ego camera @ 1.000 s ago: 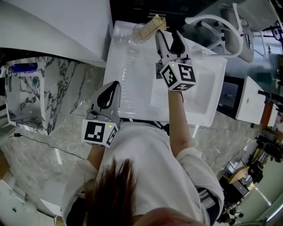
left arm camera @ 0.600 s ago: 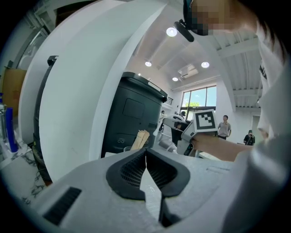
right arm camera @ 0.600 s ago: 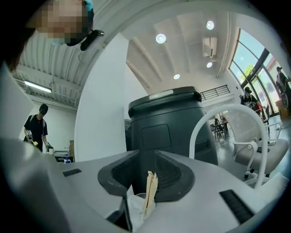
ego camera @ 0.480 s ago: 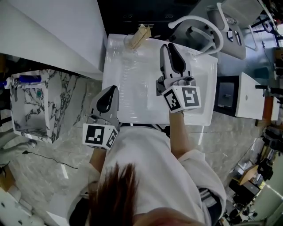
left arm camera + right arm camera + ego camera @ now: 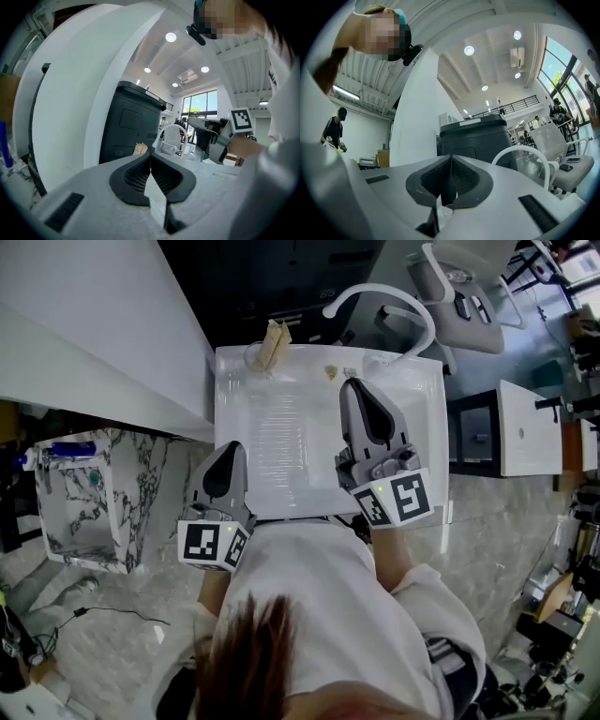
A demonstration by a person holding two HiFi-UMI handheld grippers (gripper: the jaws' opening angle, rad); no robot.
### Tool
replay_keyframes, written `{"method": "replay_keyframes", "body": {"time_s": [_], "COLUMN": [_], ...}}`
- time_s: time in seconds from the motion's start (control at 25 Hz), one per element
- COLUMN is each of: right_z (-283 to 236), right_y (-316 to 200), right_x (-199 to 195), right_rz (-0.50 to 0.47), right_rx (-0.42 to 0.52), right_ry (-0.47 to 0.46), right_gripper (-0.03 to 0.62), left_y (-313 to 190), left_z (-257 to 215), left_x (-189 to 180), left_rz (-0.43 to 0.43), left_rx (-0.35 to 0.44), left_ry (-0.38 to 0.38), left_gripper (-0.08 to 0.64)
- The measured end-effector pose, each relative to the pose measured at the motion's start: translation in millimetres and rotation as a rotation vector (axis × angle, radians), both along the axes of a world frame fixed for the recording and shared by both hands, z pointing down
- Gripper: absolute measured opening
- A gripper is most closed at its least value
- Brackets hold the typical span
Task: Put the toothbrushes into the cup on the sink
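On the white sink (image 5: 281, 442), a clear cup (image 5: 260, 356) stands at the far left corner with pale wooden toothbrushes (image 5: 275, 337) sticking out of it. In the left gripper view the toothbrushes (image 5: 139, 149) show small beyond the jaws. My right gripper (image 5: 360, 389) hovers over the sink's right half, well back from the cup. Its jaws have just been closing and now meet with nothing between them (image 5: 451, 160). My left gripper (image 5: 231, 452) is at the sink's near left edge, shut and empty (image 5: 150, 157).
A white chair (image 5: 380, 298) stands behind the sink, beside a dark cabinet (image 5: 132, 121). A white wall panel (image 5: 84, 324) runs along the left, and a marble-patterned stand (image 5: 80, 498) sits beneath it. Small bits (image 5: 331, 373) lie at the sink's far rim.
My right gripper was open next to the cup; it has drawn back toward the person and shut. The left gripper has shifted only slightly.
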State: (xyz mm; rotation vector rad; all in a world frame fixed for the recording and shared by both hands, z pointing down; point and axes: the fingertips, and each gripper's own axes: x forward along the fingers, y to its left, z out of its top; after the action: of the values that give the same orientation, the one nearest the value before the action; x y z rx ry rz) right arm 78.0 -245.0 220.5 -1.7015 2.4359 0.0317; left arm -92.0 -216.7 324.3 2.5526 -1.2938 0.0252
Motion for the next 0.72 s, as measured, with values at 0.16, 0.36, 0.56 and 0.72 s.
{"method": "replay_keyframes", "body": {"time_s": [0.16, 0.36, 0.56, 0.72], "right_z": [-1, 11, 31, 45], "right_y": [23, 46, 68, 79], "right_x": [12, 26, 27, 27], "right_rz": [0.028, 0.053, 0.059, 0.072], "right_rx": [-0.015, -0.064, -0.127, -0.165], "right_ry": [0.027, 0.022, 0.019, 0.017], "right_gripper": [0.014, 0.014, 0.014, 0.014], "left_y": [2, 4, 7, 7], "left_z": [-5, -12, -11, -8], "left_x": [6, 12, 9, 7], "left_rz": [0.022, 0.05, 0.051, 0.05], "left_rx": [0.005, 0.023, 0.018, 0.013], "left_ry": [0.004, 0.009, 0.001, -0.008], "left_gripper": [0.017, 0.015, 0.015, 0.015]}}
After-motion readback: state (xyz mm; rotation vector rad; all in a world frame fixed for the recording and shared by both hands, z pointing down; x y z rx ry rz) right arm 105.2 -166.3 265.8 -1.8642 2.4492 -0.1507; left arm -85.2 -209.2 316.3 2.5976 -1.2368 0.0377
